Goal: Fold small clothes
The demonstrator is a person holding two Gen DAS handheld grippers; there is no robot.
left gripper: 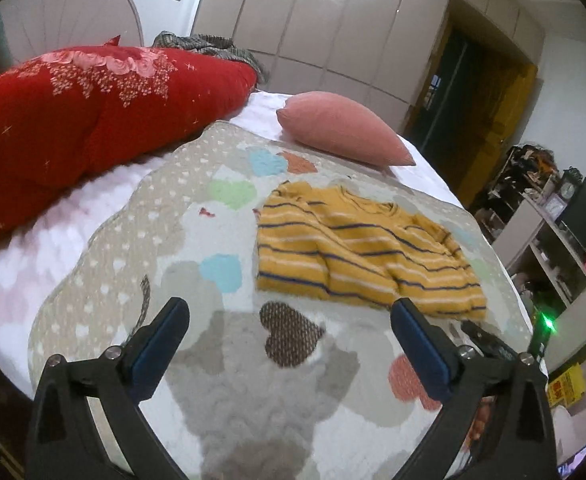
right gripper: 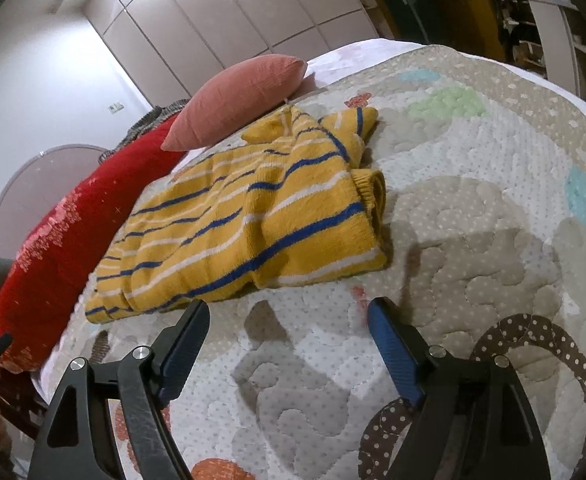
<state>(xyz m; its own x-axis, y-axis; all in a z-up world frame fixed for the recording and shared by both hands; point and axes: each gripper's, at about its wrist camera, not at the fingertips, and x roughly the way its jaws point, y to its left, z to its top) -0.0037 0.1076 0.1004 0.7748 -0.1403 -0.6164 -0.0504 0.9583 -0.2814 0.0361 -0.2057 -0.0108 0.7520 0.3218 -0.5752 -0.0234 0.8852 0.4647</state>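
Both claws, left point(left gripper: 289, 320) and right point(right gripper: 287, 316), gape empty over the quilt point(left gripper: 221, 360). The loosely folded sweater point(right gripper: 253, 216) could unfold if one layer is snagged.

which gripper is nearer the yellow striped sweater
Right. The right gripper sits open at the sweater's near hem; the left gripper, also open, sits further back over the quilt.

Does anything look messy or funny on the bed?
Only the yellow striped sweater. It lies on the quilt partly folded and rumpled: a sleeve cuff sticks out at one side and the collar end is bunched up near the pink pillow. Nothing looks spilled or broken.
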